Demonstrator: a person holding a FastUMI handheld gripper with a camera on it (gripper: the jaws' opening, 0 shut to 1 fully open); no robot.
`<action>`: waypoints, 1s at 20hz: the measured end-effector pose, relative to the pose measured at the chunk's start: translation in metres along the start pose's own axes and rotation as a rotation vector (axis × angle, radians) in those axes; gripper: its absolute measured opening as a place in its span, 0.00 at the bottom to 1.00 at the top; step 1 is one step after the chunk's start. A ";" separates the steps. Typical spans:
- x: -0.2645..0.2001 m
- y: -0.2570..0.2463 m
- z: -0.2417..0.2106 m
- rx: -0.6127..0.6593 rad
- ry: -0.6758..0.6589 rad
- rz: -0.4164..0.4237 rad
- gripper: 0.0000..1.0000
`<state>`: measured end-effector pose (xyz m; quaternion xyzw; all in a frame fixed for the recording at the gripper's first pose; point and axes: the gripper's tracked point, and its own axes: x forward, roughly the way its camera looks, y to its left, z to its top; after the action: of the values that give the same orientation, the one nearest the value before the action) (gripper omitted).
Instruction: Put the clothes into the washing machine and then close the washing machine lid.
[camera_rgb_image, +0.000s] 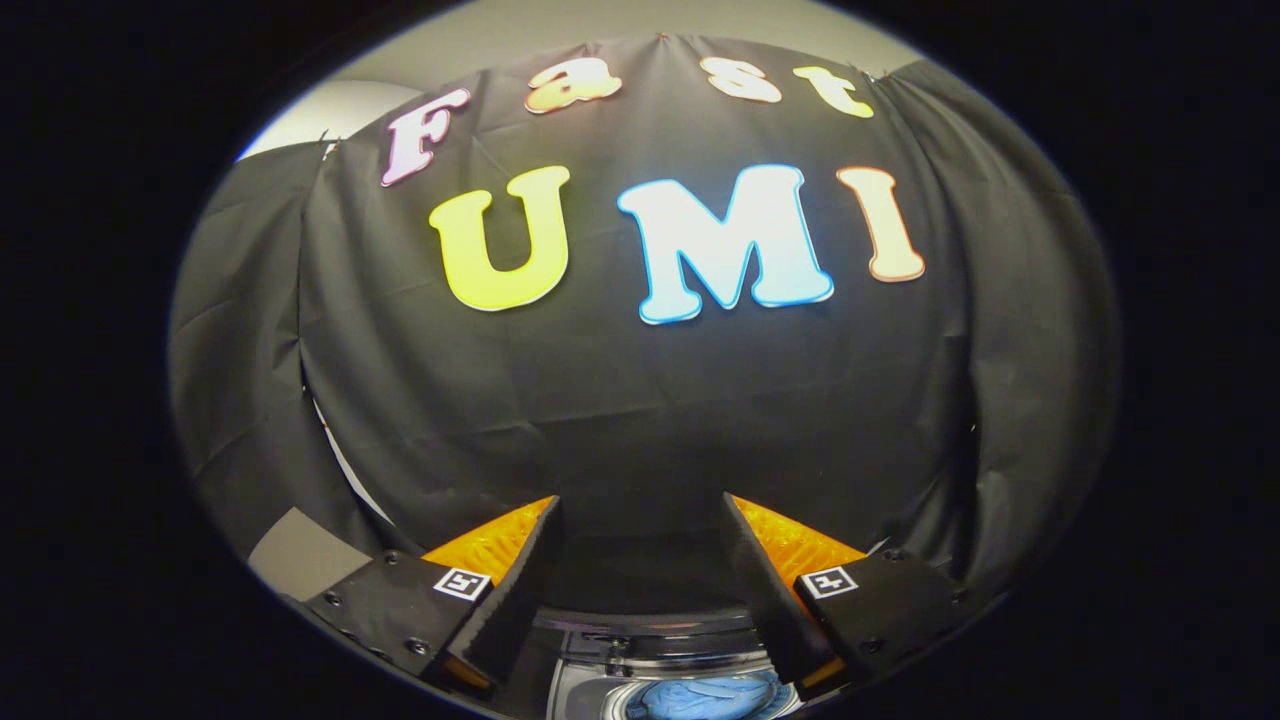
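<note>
Gripper: I see one gripper (640, 570), two fingers (520, 590), spread wide with nothing between them.
Aim: I have it pointed at the black cloth wall (640, 400), held well above the washer.
Washer: one washer (650, 650), low and near, between the fingers and just under them; I can make out only a slice of its top and the round opening.
Lid: I cannot tell where the lid is from here.
Clothes: one blue bundle (705, 698) lying inside the washer's opening, below the gap between the fingers.
Clothes axis: crumpled, so I cannot tell a long axis or which way it points.
Floor: one pale patch (300, 555) at near left, beside the left finger.
</note>
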<state>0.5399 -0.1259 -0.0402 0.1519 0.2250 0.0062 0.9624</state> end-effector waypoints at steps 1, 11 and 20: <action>0.009 -0.004 -0.006 0.008 0.029 -0.006 0.97; 0.062 -0.020 -0.078 -0.050 0.296 -0.044 0.98; 0.056 -0.028 -0.105 -0.102 0.381 -0.049 0.97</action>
<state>0.5434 -0.1174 -0.1618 0.0937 0.4061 0.0225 0.9088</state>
